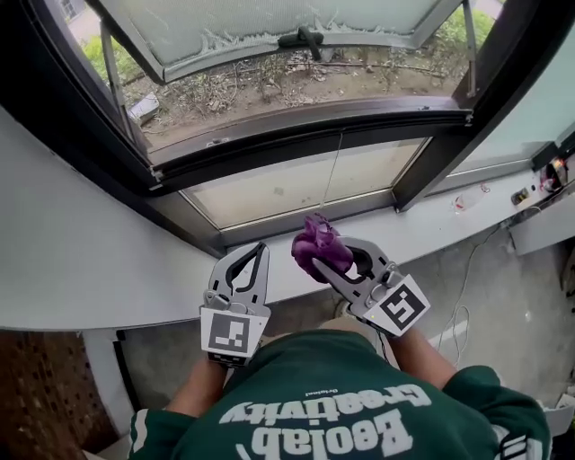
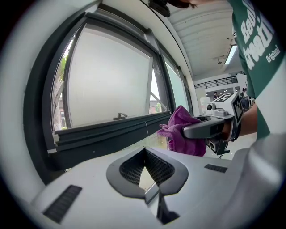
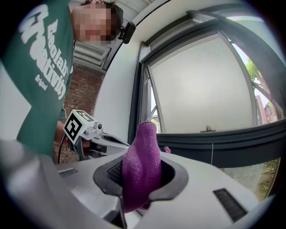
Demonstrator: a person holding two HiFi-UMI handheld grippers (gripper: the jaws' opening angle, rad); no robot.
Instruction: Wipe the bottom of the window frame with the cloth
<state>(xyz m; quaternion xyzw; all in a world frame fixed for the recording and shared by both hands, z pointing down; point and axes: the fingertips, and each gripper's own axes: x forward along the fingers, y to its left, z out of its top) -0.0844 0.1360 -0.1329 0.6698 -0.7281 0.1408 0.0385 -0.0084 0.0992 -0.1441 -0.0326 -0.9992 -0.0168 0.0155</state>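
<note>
A purple cloth is bunched between the jaws of my right gripper, which is shut on it; the cloth sticks up past the tips. It is held in the air just in front of the white sill, below the dark bottom rail of the window frame. My left gripper hovers a little to the left of the cloth, its jaws meeting at the tips with nothing in them. The left gripper view shows the cloth off to the right.
The window sash is swung outward over bare ground and plants. A fixed glass pane sits under the dark rail. Small items and a cable lie on the sill at the right. A brick wall is at lower left.
</note>
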